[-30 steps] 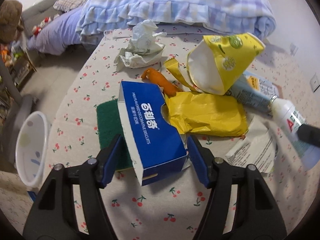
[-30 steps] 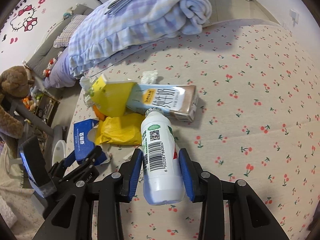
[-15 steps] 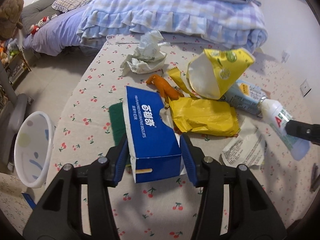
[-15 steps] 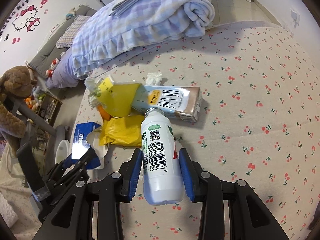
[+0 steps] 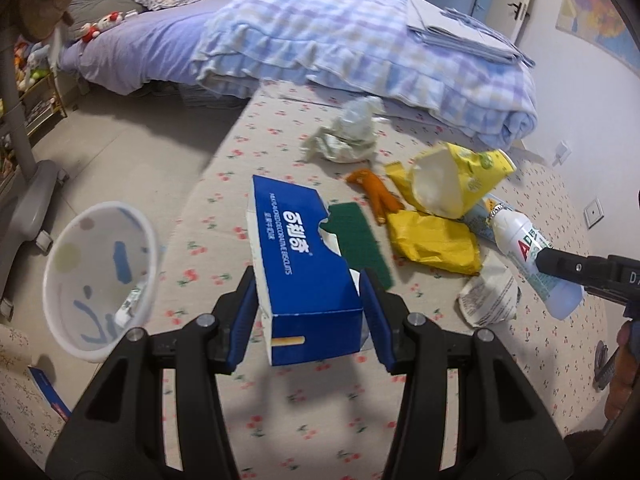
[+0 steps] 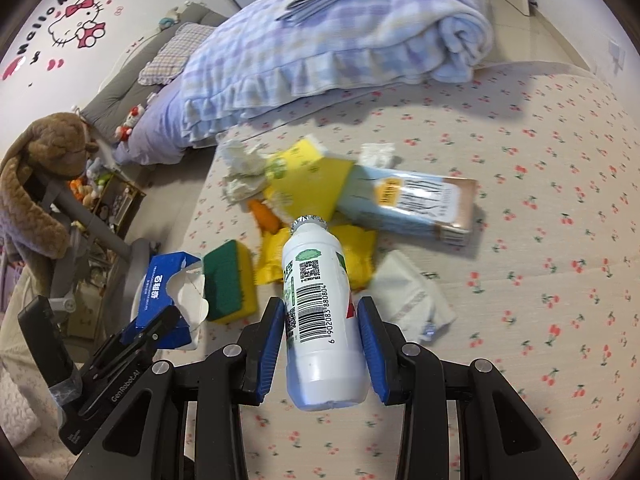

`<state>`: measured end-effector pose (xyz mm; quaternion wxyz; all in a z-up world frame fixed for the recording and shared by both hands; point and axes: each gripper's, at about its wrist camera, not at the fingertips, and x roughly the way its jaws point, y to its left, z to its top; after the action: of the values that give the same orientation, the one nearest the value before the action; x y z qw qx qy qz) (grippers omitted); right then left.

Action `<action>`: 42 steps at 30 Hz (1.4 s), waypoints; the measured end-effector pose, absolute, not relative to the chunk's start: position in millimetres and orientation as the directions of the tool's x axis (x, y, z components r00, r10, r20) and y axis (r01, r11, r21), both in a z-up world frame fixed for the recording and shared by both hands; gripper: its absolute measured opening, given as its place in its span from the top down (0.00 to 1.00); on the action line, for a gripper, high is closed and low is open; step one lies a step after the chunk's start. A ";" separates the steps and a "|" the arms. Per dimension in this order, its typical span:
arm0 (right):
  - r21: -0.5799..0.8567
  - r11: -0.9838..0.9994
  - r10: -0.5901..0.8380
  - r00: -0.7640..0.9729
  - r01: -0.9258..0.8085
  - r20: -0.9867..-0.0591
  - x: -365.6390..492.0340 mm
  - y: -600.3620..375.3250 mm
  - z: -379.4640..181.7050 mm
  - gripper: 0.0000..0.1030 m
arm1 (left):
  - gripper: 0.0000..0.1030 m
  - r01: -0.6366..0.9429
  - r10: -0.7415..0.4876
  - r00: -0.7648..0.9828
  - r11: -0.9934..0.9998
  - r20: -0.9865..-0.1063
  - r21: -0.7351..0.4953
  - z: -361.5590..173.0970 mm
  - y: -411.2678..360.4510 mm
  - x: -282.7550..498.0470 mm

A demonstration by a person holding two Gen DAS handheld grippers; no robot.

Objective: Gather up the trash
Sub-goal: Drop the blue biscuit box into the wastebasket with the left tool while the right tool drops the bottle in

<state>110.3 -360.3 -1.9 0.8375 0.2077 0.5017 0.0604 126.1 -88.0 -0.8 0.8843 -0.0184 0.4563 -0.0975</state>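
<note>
Box (image 5: pixel 310 268), bottle (image 6: pixel 322 312) in clamped grippers.

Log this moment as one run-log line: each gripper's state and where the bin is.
left gripper: shut on blue box | right gripper: shut on white bottle | white bin: floor, left of bed

1. A child's bedroom at home: a pink cartoon-cat wall decal (image 6: pixel 76 20) and a brown plush bear (image 6: pixel 48 148).
2. A folded blue checked quilt (image 5: pixel 360 52) lies on the cherry-print mattress (image 6: pixel 540 160).
</note>
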 end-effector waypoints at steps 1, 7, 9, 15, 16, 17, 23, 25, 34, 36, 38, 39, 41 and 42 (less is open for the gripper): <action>0.409 0.907 0.314 0.488 0.100 -0.815 111.7 -353.6 -1.2 0.62 | 0.50 0.146 -0.184 0.567 0.982 -0.803 -0.122 -0.3 -80.7 124.9; 0.411 0.910 0.336 0.476 0.059 -0.812 119.0 -319.3 -0.3 0.62 | 0.50 0.095 -0.163 0.575 0.987 -0.802 -0.133 1.9 -43.2 120.5; 0.410 0.911 0.343 0.471 0.044 -0.812 121.6 -306.6 -0.2 0.62 | 0.50 0.078 -0.153 0.577 0.988 -0.802 -0.132 2.1 -31.0 119.2; 0.409 0.913 0.365 0.453 -0.001 -0.814 129.7 -269.4 -3.5 0.62 | 0.50 0.025 -0.126 0.577 0.990 -0.807 -0.137 -0.7 5.4 118.0; 0.408 0.913 0.369 0.448 -0.010 -0.814 131.3 -261.8 -4.5 0.62 | 0.50 0.016 -0.122 0.576 0.990 -0.808 -0.138 -1.8 11.2 117.5; 0.407 0.913 0.371 0.445 -0.016 -0.815 132.6 -256.3 -5.3 0.62 | 0.50 0.007 -0.119 0.575 0.990 -0.810 -0.140 -2.4 17.3 117.4; 0.398 0.916 0.382 0.423 -0.053 -0.822 138.9 -221.2 -11.5 0.62 | 0.50 -0.062 -0.093 0.561 0.986 -0.823 -0.154 -7.8 54.3 119.3; 0.396 0.916 0.385 0.416 -0.065 -0.824 140.8 -209.1 -13.2 0.62 | 0.50 -0.085 -0.082 0.557 0.984 -0.826 -0.155 -10.1 66.4 120.1; 0.399 0.910 0.410 0.388 -0.114 -0.825 150.4 -158.4 -20.3 0.62 | 0.31 -0.195 -0.022 0.519 0.970 -0.854 -0.144 -19.3 105.7 125.9; 0.396 0.910 0.412 0.381 -0.125 -0.827 151.4 -148.6 -22.2 0.62 | 0.22 -0.223 0.008 0.512 0.967 -0.859 -0.125 -19.8 113.4 123.8; 0.392 0.910 0.413 0.375 -0.135 -0.830 152.9 -138.9 -24.4 0.62 | 0.19 -0.235 0.026 0.500 0.966 -0.866 -0.107 -20.2 119.8 121.2; 0.390 0.910 0.413 0.372 -0.138 -0.831 153.5 -133.5 -25.2 0.62 | 0.19 -0.241 0.037 0.491 0.966 -0.871 -0.094 -20.9 122.3 120.8; 0.389 0.910 0.415 0.367 -0.147 -0.832 156.2 -125.1 -27.1 0.62 | 0.16 -0.258 0.067 0.472 0.964 -0.879 -0.065 -22.9 129.2 118.9; 0.389 0.909 0.417 0.365 -0.152 -0.832 157.4 -120.9 -27.7 0.62 | 0.14 -0.263 0.074 0.468 0.963 -0.881 -0.058 -23.5 132.2 117.7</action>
<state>157.4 -120.9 -27.7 0.8168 0.1239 0.5358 0.1742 117.7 132.2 -23.5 0.8516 -0.0929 0.5063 0.0990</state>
